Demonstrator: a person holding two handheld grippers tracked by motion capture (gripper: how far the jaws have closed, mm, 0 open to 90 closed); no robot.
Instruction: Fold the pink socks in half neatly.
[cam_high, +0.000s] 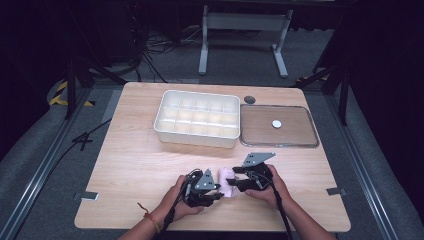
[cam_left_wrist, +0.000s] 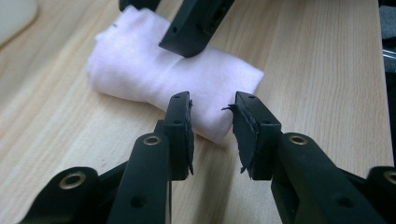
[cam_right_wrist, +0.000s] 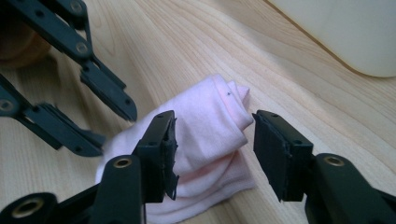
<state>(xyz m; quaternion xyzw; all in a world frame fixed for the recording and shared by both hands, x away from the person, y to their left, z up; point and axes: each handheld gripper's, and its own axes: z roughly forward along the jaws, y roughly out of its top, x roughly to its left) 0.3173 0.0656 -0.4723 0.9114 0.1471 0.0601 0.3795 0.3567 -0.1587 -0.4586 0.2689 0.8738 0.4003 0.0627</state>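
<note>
A folded pale pink cloth (cam_high: 227, 181) lies on the wooden table near its front edge, between my two grippers. My left gripper (cam_high: 219, 193) comes at it from the left. In the left gripper view its jaws (cam_left_wrist: 212, 105) stand apart, with the cloth (cam_left_wrist: 154, 70) just beyond their tips and no pad pressing on it. My right gripper (cam_high: 236, 178) reaches in from the right. In the right gripper view it (cam_right_wrist: 214, 122) is open, straddling the cloth (cam_right_wrist: 205, 107), and a gap shows at its right pad (cam_right_wrist: 275, 149). The left gripper's fingers (cam_right_wrist: 100, 93) hover over the cloth's far end.
A white compartment box (cam_high: 197, 120) stands at the middle back of the table. To its right lies a flat grey-rimmed tray (cam_high: 305, 142) with a small white disc (cam_high: 276, 123) in it. A dark round spot (cam_high: 249, 99) sits behind the tray.
</note>
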